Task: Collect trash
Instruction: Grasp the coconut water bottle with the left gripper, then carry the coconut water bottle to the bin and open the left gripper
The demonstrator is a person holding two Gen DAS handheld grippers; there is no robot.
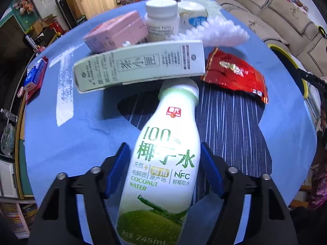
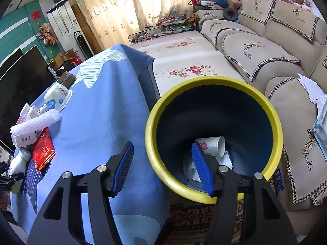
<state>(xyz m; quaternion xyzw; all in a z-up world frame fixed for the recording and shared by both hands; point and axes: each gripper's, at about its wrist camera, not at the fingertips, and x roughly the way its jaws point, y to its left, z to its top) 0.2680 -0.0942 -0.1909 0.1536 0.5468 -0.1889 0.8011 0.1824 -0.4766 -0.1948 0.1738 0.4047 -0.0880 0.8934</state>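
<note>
My left gripper (image 1: 164,153) is shut on a white coconut water bottle (image 1: 163,159), its blue pads pressed on both sides. The bottle's cap end points at a pale green carton (image 1: 141,67) lying on the blue tablecloth (image 1: 81,134). A red snack wrapper (image 1: 237,73) lies to the right. My right gripper (image 2: 162,155) is open and empty, over the rim of a yellow-rimmed dark bin (image 2: 214,136) beside the table. A paper cup (image 2: 214,145) and paper scraps lie inside the bin.
Behind the carton stand a pink box (image 1: 116,32), a white jar (image 1: 161,20), a white tub (image 1: 192,12) and white foam netting (image 1: 220,32). A toothpaste box (image 1: 33,75) lies at the left edge. A beige sofa (image 2: 265,51) stands past the bin.
</note>
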